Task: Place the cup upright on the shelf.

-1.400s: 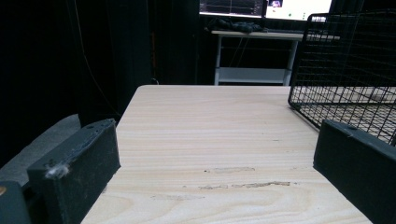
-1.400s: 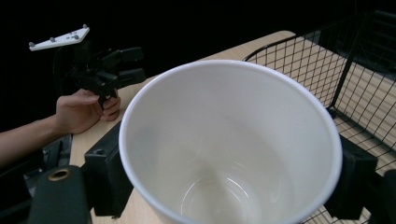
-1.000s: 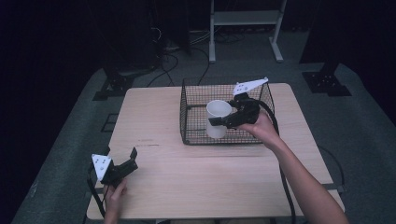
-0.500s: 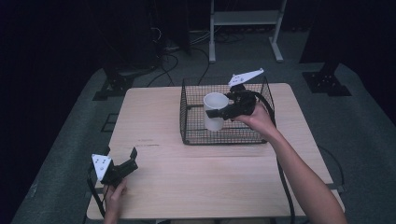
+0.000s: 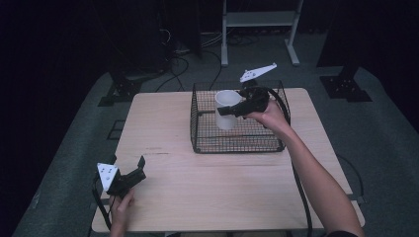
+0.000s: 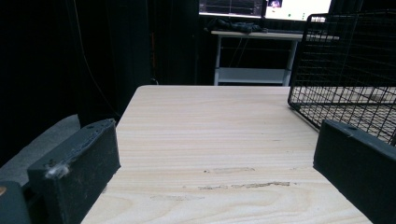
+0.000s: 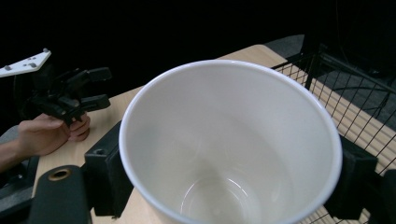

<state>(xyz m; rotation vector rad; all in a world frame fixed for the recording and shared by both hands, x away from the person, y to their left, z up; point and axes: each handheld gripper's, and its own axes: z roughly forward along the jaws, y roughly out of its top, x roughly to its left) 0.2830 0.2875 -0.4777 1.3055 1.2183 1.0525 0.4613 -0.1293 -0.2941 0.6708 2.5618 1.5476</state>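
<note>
A white cup [image 5: 226, 109] hangs upright over the black wire basket [image 5: 238, 146], its mouth level with the basket's rim. My right gripper [image 5: 232, 109] is shut on it from the right, one jaw on each side of the cup's wall. In the right gripper view the empty cup [image 7: 229, 140] sits between the two black jaws of my right gripper [image 7: 229, 179]. My left gripper [image 5: 137, 170] rests near the table's front left corner, open, nothing between its jaws. In its own view my left gripper [image 6: 217, 158] looks along bare wood toward the basket [image 6: 348, 60].
The wooden table [image 5: 207, 192] carries the basket on its far right half. The basket's mesh [image 7: 357, 109] lies beneath and beside the cup. A white shelf frame [image 5: 259, 19] and cables stand on the dark floor beyond the table.
The right gripper has lifted the cup a little and carried it slightly left inside the basket. The left gripper has stayed put.
</note>
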